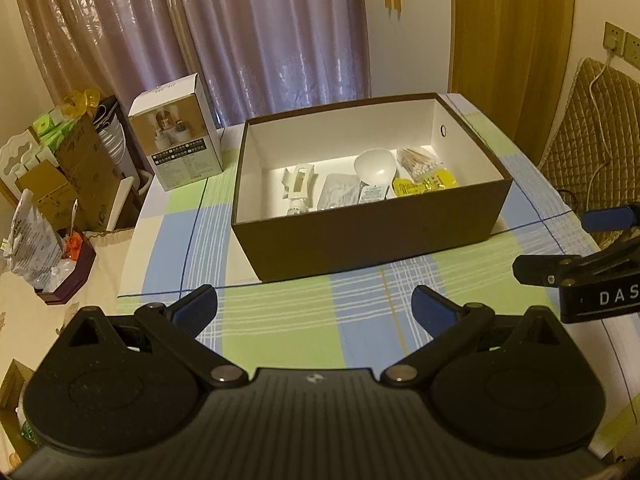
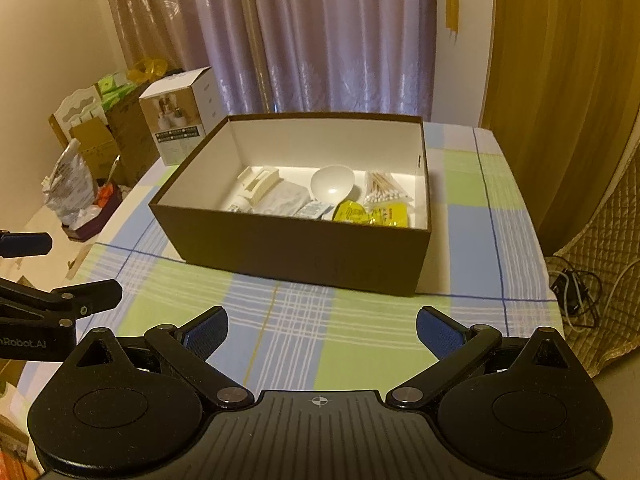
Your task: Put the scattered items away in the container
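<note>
A brown cardboard box (image 1: 360, 244) (image 2: 288, 254) with a white inside stands on the checked tablecloth. Inside it lie a white hair clip (image 1: 298, 182) (image 2: 258, 184), a white spoon (image 1: 374, 168) (image 2: 332, 182), a bag of cotton swabs (image 1: 418, 162) (image 2: 386, 192), yellow packets (image 1: 424, 184) (image 2: 368, 214) and flat white sachets (image 1: 340, 194) (image 2: 286, 198). My left gripper (image 1: 314, 308) hovers open in front of the box, holding nothing. My right gripper (image 2: 322, 330) is open and empty too, also short of the box's near wall. Each gripper shows at the edge of the other's view.
A white product carton (image 1: 180, 136) (image 2: 182, 114) stands at the table's far left corner. Cardboard boxes, bags and a small purple tray (image 1: 72, 276) crowd the left side. A quilted chair (image 1: 592, 148) with cables sits to the right. Curtains hang behind.
</note>
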A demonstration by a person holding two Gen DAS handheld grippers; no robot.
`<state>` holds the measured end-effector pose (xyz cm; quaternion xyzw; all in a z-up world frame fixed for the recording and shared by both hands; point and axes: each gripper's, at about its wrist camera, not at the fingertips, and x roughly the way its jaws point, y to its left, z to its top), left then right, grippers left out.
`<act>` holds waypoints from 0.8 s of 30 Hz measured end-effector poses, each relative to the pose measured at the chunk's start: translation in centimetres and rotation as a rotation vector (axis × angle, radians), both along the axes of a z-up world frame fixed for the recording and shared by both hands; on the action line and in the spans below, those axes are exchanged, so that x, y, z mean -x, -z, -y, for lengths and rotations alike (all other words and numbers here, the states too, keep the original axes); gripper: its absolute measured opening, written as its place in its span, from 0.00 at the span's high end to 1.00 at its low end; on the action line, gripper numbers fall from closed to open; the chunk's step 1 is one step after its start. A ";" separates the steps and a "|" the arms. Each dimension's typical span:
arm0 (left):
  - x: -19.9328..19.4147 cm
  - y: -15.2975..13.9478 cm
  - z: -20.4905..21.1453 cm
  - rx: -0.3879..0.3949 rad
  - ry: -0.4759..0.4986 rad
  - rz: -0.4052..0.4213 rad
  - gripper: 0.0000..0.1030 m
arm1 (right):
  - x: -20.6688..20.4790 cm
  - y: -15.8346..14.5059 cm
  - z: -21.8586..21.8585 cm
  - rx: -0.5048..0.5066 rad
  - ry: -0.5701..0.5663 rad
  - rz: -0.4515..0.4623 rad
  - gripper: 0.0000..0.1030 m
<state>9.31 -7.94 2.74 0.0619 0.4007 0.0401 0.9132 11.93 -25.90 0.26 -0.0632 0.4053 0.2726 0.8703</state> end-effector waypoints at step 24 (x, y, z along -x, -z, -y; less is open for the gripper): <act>1.7 2.2 0.5 -0.030 -0.022 -0.072 0.01 | 1.7 1.2 1.1 -0.016 0.013 -0.041 0.00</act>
